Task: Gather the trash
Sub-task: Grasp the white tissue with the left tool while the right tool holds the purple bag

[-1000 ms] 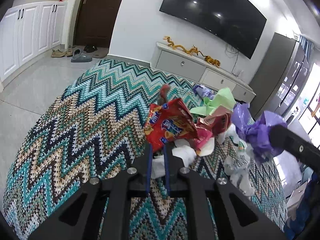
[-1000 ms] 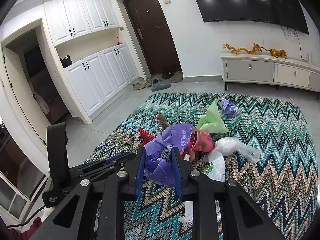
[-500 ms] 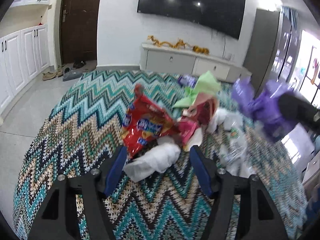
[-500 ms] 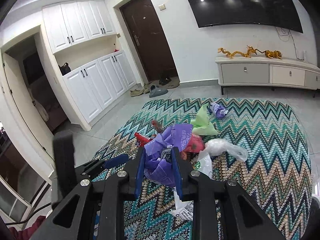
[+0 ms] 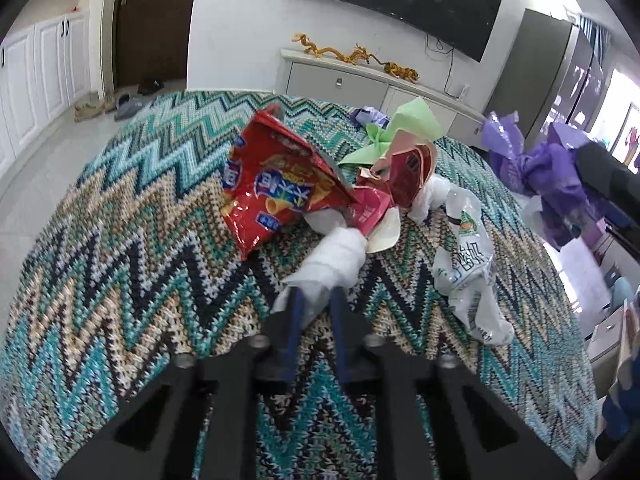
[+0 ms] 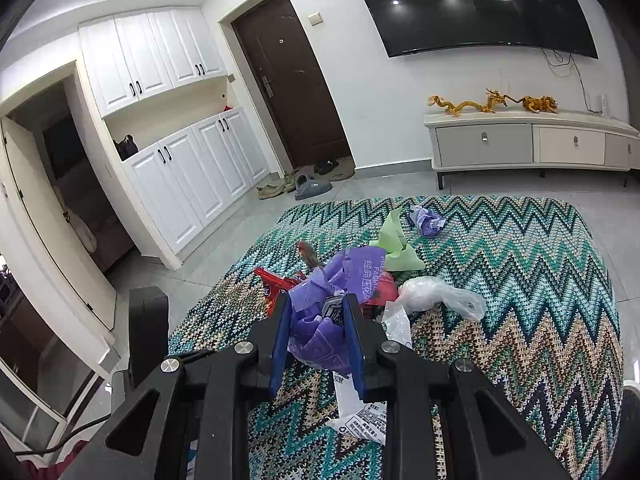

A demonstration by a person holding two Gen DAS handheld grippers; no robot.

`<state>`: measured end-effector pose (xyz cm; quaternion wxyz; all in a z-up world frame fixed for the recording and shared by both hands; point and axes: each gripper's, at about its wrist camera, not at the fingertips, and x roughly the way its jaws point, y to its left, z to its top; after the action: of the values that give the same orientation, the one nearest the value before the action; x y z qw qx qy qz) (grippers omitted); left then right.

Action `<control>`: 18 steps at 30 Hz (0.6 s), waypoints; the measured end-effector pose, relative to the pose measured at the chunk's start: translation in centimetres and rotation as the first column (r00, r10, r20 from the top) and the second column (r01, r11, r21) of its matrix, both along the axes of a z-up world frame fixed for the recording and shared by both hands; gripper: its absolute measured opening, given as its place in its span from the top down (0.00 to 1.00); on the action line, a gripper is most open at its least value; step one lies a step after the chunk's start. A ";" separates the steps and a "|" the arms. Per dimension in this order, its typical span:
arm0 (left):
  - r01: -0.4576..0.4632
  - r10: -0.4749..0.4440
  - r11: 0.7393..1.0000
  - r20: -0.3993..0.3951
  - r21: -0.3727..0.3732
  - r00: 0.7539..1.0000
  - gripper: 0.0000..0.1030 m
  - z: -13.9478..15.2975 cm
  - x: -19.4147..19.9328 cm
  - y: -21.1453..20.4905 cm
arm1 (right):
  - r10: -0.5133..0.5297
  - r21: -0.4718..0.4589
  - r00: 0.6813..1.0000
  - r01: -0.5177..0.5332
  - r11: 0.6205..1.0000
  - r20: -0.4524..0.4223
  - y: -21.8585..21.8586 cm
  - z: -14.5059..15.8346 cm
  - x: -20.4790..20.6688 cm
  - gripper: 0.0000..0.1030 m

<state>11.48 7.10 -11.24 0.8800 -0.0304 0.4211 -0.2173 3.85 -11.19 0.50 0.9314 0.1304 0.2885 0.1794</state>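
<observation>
My left gripper (image 5: pixel 316 300) is shut on the near end of a crumpled white tissue (image 5: pixel 336 260) that lies on the zigzag blanket (image 5: pixel 120 248). Behind it lie a red snack bag (image 5: pixel 272 192), a pink wrapper (image 5: pixel 408 168), a green paper (image 5: pixel 404 124) and a white printed plastic bag (image 5: pixel 468 268). My right gripper (image 6: pixel 318 308) is shut on a purple plastic bag (image 6: pixel 320 320) and holds it above the pile; the bag also shows at the right of the left wrist view (image 5: pixel 552 176).
A small purple wad (image 6: pixel 428 220) lies near the far blanket edge, next to a clear plastic bag (image 6: pixel 436 296). Beyond stand a low TV cabinet (image 6: pixel 528 144), white cupboards (image 6: pixel 192 176) and a dark door (image 6: pixel 292 80) with shoes (image 6: pixel 304 184) on the floor.
My left gripper let go of the red snack bag, opened, moved to the white tissue and closed on it. The right gripper stayed shut on the purple bag.
</observation>
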 end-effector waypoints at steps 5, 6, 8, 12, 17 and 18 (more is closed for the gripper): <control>-0.015 0.016 0.999 0.012 -0.034 1.000 0.99 0.5 -0.7 0.7 | -0.011 0.012 1.000 0.011 1.000 0.011 -0.6 0.4 -0.6 0.76; -0.016 0.016 0.999 0.016 -0.043 1.000 0.99 0.7 -1.0 0.7 | -0.013 0.014 1.000 0.013 1.000 0.015 -0.7 0.5 -0.7 0.76; -0.014 0.016 0.999 0.029 -0.040 0.999 0.99 1.2 -1.5 0.5 | -0.017 0.019 1.000 0.016 1.000 0.023 -1.0 0.8 -1.0 0.76; -0.013 0.016 0.999 0.058 -0.049 0.998 0.99 2.5 -2.3 0.0 | -0.022 0.026 0.999 0.021 0.999 0.041 -1.4 1.3 -1.7 0.76; -0.017 0.024 0.997 0.099 -0.069 0.995 1.00 4.7 -3.3 -0.6 | -0.036 0.043 0.998 0.034 0.998 0.057 -2.2 2.0 -2.6 0.76; -0.017 0.025 0.997 0.110 -0.072 0.994 1.00 5.3 -3.5 -0.7 | -0.041 0.049 0.997 0.038 0.998 0.061 -2.4 2.1 -2.9 0.76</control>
<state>7.99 6.37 -5.99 0.9027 -0.0541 0.3632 -0.2244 0.98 -13.59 2.63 0.9399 0.1526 0.2524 0.1719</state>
